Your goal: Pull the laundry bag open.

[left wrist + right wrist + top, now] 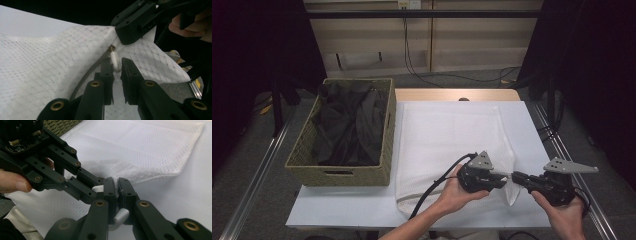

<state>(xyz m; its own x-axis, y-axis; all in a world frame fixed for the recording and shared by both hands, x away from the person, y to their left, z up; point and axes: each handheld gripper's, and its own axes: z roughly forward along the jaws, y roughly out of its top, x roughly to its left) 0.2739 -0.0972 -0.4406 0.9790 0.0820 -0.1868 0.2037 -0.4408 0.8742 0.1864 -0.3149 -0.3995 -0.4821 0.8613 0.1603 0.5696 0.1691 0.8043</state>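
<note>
Mesh laundry bag (452, 145) lies flat mid-table, long axis twelve to six, wicker basket (343, 131) at its nine o'clock. At its five o'clock corner, left gripper (502, 181) is closed on the white zipper pull (115, 61); right gripper (516, 176), meeting it from three o'clock, pinches the mesh just beside.

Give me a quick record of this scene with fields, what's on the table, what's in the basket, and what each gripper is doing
table: white top
mesh laundry bag: white, lying flat on the table, near right corner lifted
basket: woven, at the table's left edge
basket contents: dark clothing
left gripper: shut on a small white zipper pull at the bag's corner
right gripper: shut on the bag's mesh beside the left gripper
person: hand on each gripper
</note>
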